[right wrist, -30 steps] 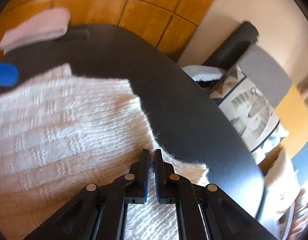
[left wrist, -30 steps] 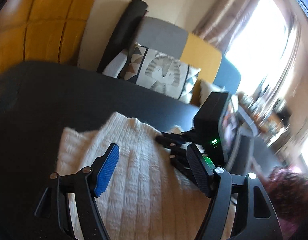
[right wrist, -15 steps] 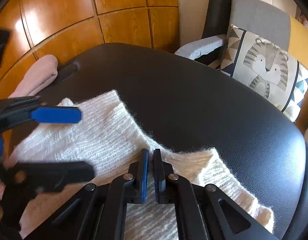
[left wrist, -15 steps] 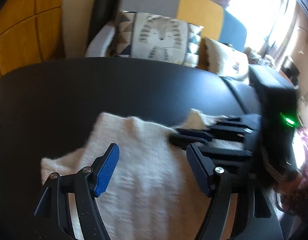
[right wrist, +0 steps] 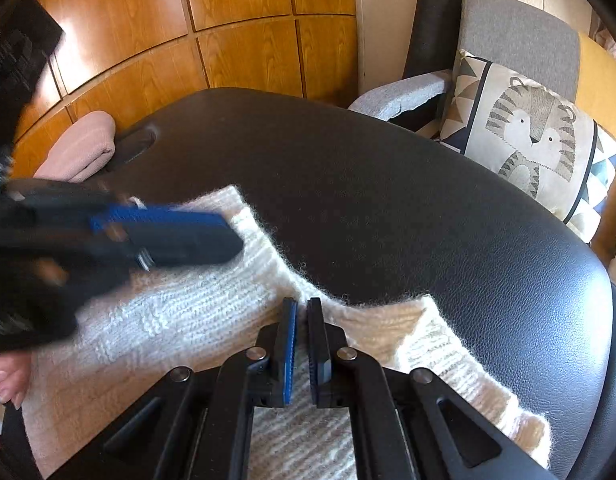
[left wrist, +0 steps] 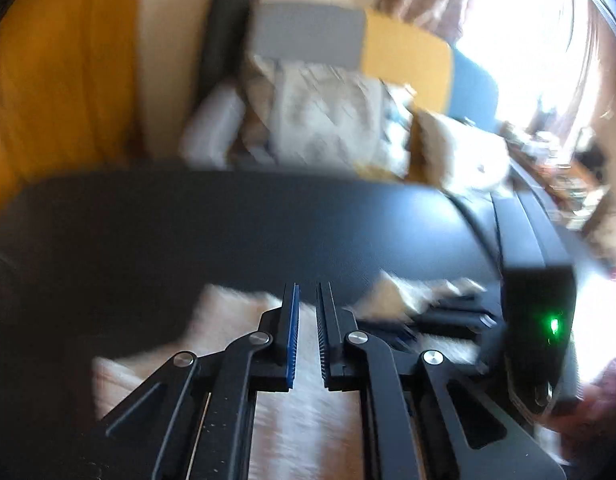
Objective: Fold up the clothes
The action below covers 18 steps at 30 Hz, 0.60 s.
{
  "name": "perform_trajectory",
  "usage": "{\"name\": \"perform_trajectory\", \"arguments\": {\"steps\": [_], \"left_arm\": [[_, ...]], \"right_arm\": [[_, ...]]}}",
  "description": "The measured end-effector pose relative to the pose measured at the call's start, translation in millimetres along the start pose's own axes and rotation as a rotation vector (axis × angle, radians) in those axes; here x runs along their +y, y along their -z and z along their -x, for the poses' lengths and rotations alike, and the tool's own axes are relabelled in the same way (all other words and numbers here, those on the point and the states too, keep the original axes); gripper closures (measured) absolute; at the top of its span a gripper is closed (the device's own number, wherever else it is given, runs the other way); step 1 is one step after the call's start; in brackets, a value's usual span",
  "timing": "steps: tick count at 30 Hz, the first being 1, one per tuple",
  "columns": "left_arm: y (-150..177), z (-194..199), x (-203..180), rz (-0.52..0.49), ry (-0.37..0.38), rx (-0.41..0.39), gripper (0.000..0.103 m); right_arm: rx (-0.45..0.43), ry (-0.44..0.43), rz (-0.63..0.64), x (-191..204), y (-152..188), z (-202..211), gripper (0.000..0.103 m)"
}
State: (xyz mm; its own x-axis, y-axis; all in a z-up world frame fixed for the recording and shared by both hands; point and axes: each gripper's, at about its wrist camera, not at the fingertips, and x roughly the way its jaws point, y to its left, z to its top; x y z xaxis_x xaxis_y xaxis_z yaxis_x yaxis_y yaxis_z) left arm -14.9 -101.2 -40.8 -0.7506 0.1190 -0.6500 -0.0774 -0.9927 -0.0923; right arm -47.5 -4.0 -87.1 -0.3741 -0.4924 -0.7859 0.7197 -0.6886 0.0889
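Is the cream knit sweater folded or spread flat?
Partly folded: the cream knit sweater shows a layer doubled over along its far edge on the black padded table.

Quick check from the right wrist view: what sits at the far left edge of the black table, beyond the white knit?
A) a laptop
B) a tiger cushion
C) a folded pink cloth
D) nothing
C: a folded pink cloth lies at the far left edge of the black table, past the white knit.

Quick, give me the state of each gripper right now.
Left gripper: jaws closing on the edge of the white knit sweater.
Right gripper: jaws shut on the sweater's edge.
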Motion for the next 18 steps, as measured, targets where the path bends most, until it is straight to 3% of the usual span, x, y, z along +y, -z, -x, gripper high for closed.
{"name": "perform_trajectory", "arguments": {"steps": [2,5,7,9,12,18], "left_arm": [[3.0,1.4,-6.9,-0.039,0.069,-0.006,0.093],[15.4,-22.7,-19.1,-0.106,0.145,0.125,0.093],[23.7,-38.9,-14.6,-0.082,0.170,0.195,0.100],[31.4,-51.4,-3.2,-0.018,0.193,0.252,0.101],[34.1,-65.1,3.6,0.025,0.187,0.269,0.101],[49.5,-66.7,-1.8,-0.008,0.126,0.195,0.100]], "right_arm": [[0.000,0.001,0.001,0.2,0.1,-0.4,0.100],[-0.001,-0.006,-0.006,-1.1,0.1,-0.5,0.100],[-0.001,-0.009,-0.010,-1.8,0.1,-0.2,0.100],[-0.002,-0.005,-0.007,-1.1,0.1,0.1,0.100],[-0.001,-0.004,-0.007,-0.9,0.1,0.2,0.100],[0.004,-0.004,-0.011,-1.6,-0.6,-0.9,0.100]]}}
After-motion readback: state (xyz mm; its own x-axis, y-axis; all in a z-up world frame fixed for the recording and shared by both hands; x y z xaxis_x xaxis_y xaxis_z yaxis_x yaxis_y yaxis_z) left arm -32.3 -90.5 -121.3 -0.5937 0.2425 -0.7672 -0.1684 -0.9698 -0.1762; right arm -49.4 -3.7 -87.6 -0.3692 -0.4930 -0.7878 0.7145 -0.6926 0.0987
